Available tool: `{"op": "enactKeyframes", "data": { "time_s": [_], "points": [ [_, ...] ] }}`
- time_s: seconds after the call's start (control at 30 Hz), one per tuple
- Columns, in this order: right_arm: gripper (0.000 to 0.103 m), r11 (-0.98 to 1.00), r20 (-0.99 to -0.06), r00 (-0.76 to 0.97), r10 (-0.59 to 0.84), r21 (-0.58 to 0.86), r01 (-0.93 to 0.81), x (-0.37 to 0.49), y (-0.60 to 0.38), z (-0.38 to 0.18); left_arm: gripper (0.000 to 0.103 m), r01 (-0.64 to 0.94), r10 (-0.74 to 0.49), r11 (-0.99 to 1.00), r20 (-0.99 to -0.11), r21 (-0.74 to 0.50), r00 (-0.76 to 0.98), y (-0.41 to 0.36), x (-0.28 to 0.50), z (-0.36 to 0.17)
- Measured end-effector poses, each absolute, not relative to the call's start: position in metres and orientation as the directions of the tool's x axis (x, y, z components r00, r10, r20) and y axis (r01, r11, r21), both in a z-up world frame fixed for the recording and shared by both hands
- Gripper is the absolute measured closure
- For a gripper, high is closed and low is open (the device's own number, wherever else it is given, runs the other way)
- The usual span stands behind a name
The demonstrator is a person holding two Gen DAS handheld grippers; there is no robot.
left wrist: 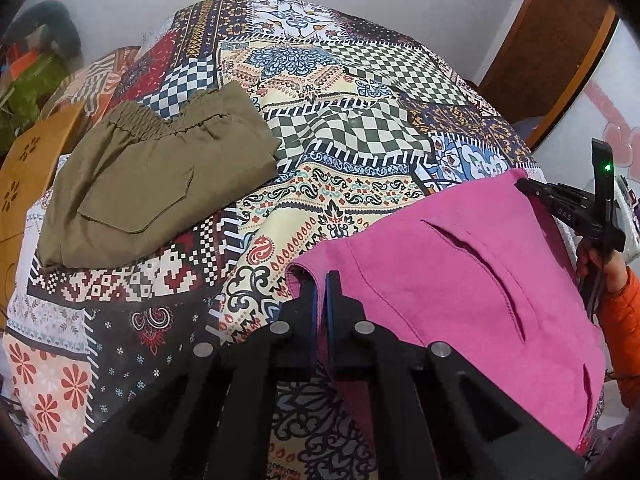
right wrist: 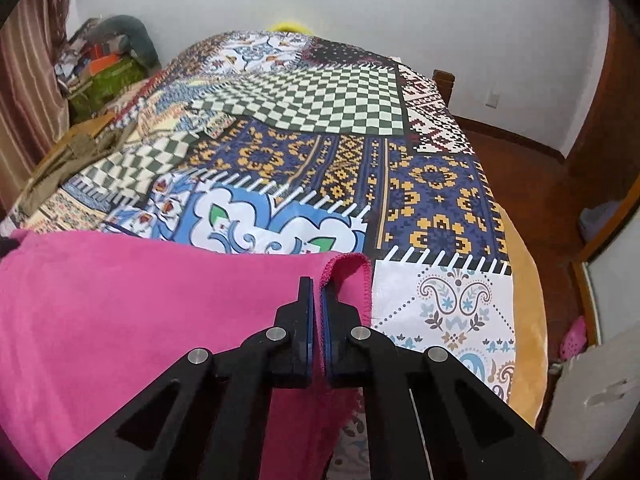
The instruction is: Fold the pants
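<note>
My left hand-held gripper (left wrist: 321,280) and right hand-held gripper (right wrist: 317,286) are both clamped shut on corners of the pink fleece pants (left wrist: 460,264) — low in frame, at the near edge of the patchwork-covered bed (right wrist: 320,168). The cloth's long edge spans between them; open bed lies beyond.

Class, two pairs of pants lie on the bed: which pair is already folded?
The olive-green pants, lying folded and untouched; the pink pants are gripped by both tools.

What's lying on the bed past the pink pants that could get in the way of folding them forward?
Nothing visible right ahead of the pink pants; that stretch of patchwork bedspread is bare. The folded olive pants lie apart, off to the left.
</note>
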State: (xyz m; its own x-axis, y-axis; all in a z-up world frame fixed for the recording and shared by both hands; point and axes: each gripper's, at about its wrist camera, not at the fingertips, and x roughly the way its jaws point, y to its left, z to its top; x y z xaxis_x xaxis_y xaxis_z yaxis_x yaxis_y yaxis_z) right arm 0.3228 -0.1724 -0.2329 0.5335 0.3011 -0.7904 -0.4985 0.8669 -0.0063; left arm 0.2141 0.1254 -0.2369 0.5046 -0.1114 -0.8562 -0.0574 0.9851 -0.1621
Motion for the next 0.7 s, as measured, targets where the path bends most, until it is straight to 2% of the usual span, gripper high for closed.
{"op": "enactKeyframes", "data": {
  "time_s": [0.17, 0.3, 0.4, 0.47, 0.5, 0.53, 0.67, 0.7],
  "points": [
    [0.100, 0.877, -0.804, 0.528, 0.275, -0.015, -0.480, 0.328, -0.177, -0.239, 0.098, -0.065, -0.105, 0.985, -0.861, -0.158, 0.498, 0.127, 0.213, -0.237],
    [0.099, 0.884, -0.826, 0.480, 0.296, 0.046, -0.465, 0.333, -0.184, -0.239, 0.094, -0.072, -0.088, 0.987, -0.871, -0.140, 0.484, 0.126, 0.209, -0.230],
    [0.091, 0.896, -0.836, 0.459, 0.302, 0.086, -0.435, 0.333, -0.193, -0.230, 0.093, -0.074, -0.076, 0.989, -0.868, -0.128, 0.491, 0.127, 0.202, -0.220],
    [0.080, 0.899, -0.827, 0.469, 0.309, 0.093, -0.428, 0.329, -0.197, -0.223, 0.093, -0.086, -0.064, 0.989, -0.862, -0.123, 0.504, 0.129, 0.199, -0.211],
    [0.069, 0.898, -0.818, 0.478, 0.321, 0.102, -0.428, 0.326, -0.198, -0.217, 0.093, -0.095, -0.062, 0.987, -0.855, -0.129, 0.515, 0.131, 0.199, -0.206],
    [0.065, 0.895, -0.806, 0.488, 0.334, 0.109, -0.432, 0.323, -0.198, -0.212, 0.093, -0.101, -0.064, 0.985, -0.848, -0.137, 0.525, 0.133, 0.199, -0.201],
    [0.065, 0.869, -0.778, 0.501, 0.380, 0.115, -0.481, 0.311, -0.188, -0.193, 0.092, -0.095, -0.081, 0.983, -0.828, -0.159, 0.555, 0.129, 0.207, -0.184],
    [0.065, 0.858, -0.773, 0.496, 0.395, 0.117, -0.500, 0.309, -0.182, -0.191, 0.089, -0.086, -0.094, 0.982, -0.828, -0.168, 0.552, 0.126, 0.211, -0.184]
  ]
}}
